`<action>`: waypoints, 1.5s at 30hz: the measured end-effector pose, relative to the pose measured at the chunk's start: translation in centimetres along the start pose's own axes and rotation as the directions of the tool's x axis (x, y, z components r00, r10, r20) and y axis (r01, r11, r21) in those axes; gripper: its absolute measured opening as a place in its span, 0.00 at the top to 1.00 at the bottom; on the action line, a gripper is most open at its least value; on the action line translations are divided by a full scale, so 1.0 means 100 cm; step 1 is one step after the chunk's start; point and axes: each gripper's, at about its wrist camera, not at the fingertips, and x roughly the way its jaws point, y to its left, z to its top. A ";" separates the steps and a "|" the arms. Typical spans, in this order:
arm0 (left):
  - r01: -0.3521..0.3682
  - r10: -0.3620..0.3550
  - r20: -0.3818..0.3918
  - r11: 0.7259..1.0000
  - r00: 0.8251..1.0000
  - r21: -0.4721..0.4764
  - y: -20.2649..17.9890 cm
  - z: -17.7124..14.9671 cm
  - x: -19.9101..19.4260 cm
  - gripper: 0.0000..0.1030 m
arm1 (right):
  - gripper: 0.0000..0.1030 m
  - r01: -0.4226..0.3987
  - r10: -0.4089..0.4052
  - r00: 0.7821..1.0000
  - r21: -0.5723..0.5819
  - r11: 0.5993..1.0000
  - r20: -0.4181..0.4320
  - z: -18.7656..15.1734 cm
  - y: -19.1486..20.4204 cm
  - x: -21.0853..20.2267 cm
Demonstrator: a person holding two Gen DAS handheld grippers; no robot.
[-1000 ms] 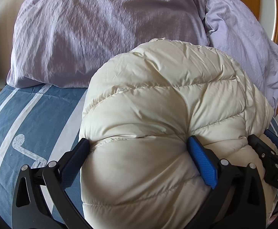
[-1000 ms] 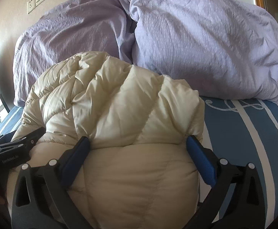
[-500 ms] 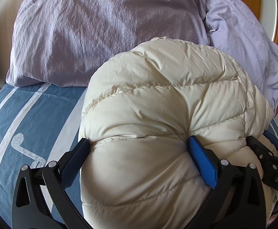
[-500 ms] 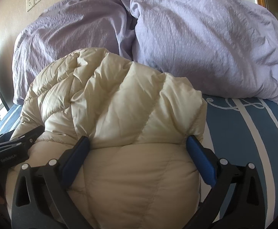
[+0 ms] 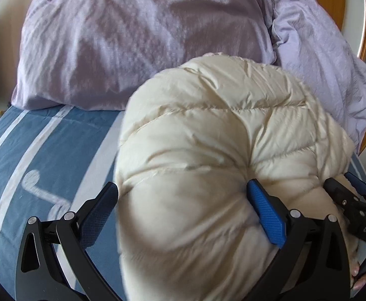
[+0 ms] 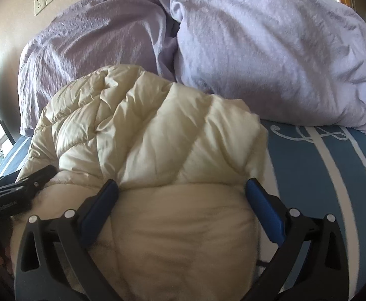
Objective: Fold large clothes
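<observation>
Puffer jacket (image 5: 208,150) bundled on bed (image 5: 45,155) | left tool (image 5: 180,200) spread astride it | right tool (image 6: 183,195) spread astride it

left gripper (image 5: 183,200), right gripper (image 6: 181,198), jaws spread wide

Cream, quilted in stitched bands: down jacket (image 5: 220,150). Plain lilac on both pillows (image 6: 270,50). Blue with white stripes and curls: bedsheet (image 5: 45,155); blue on black: gripper pads (image 5: 265,213).
</observation>
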 end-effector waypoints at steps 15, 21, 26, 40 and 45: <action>0.014 -0.014 0.053 1.000 0.998 0.010 0.012 -0.046 -0.109 0.01 | 0.02 0.009 -0.009 1.000 0.029 1.000 -0.016 -0.044 -0.004 -0.095; 0.049 -0.050 0.042 0.999 0.998 0.024 0.004 -0.070 -0.137 0.01 | 0.02 -0.030 0.031 0.998 0.032 0.999 -0.061 -0.072 0.005 -0.120; 0.069 -0.071 0.041 0.996 0.997 0.048 -0.001 -0.092 -0.160 0.01 | 0.02 -0.033 0.033 0.996 0.007 0.999 -0.086 -0.096 0.015 -0.138; 0.128 -0.128 0.000 0.992 0.992 0.016 -0.002 -0.129 -0.198 0.01 | 0.02 -0.072 0.075 0.994 0.037 0.997 -0.081 -0.122 0.018 -0.191; 0.142 -0.143 0.012 0.990 0.990 0.016 -0.003 -0.134 -0.213 0.01 | 0.02 -0.087 0.090 0.992 0.036 0.996 -0.090 -0.128 0.021 -0.204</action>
